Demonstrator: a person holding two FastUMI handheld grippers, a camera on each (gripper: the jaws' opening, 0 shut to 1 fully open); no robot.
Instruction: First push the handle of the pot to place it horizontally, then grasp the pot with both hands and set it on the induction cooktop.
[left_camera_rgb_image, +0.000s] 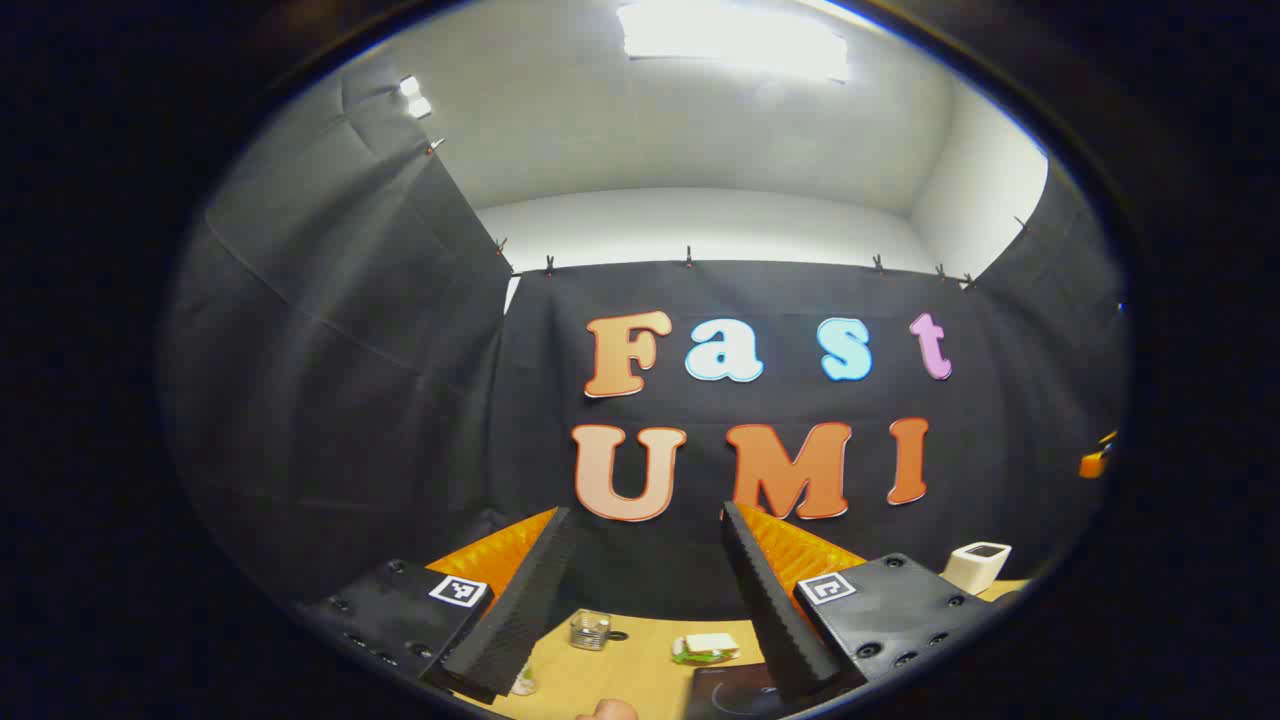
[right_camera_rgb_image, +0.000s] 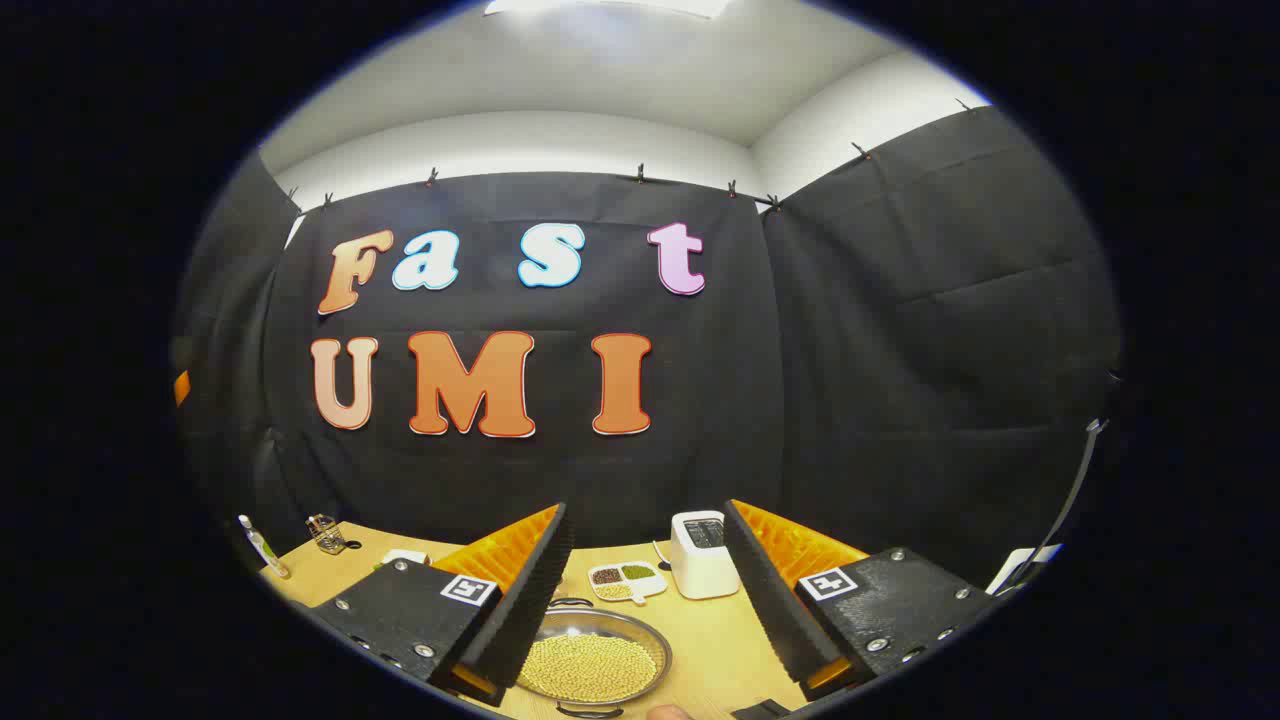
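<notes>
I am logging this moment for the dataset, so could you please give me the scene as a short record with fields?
left hand-held gripper: open, raised, aimed at the booth wall, holding nothing
right hand-held gripper: open, raised, holding nothing
pot: on the wooden table, filled with yellowish beans, between and below the right gripper's fingers, untouched
induction cooktop: dark, at the lower edge of the left gripper view
white appliance: behind the pot
divided dish: beside the appliance, holding beans
task state: not started

Recording booth staged as a kitchen, black cloth walls (right_camera_rgb_image: 900, 300), wooden table (right_camera_rgb_image: 720, 640), white toaster (right_camera_rgb_image: 703, 555)
</notes>
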